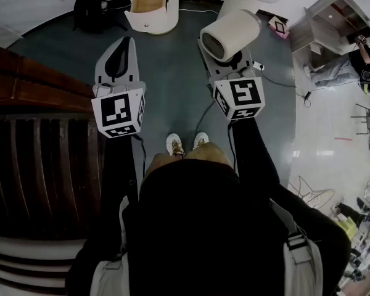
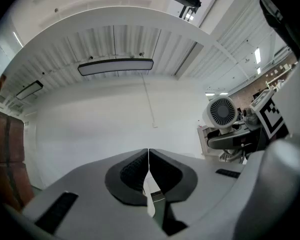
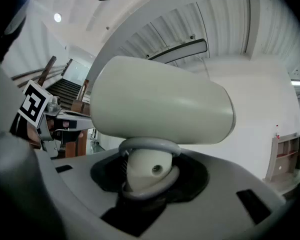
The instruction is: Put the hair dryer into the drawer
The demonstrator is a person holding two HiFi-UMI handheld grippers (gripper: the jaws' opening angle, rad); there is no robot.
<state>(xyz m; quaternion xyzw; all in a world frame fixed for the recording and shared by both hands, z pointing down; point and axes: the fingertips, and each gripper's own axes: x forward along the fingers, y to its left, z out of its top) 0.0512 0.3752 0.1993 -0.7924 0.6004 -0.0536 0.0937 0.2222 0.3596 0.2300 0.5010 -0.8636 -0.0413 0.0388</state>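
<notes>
In the head view, the right gripper [image 1: 233,63] holds the hair dryer [image 1: 229,34] level above the dark floor [image 1: 172,91], with the barrel just beyond the jaws. The open drawer [image 1: 149,2] stands farther off, to the left. The left gripper [image 1: 124,42] hangs alongside on the left.

In the left gripper view, the jaws meet with nothing between them, and the dryer's round grille [image 2: 221,112] shows at the right.

In the right gripper view, the jaws stand partly apart, clamped on the dryer's cream handle, which a grey loop [image 3: 150,146] rings. The fat cream-white barrel lies crosswise above.
</notes>
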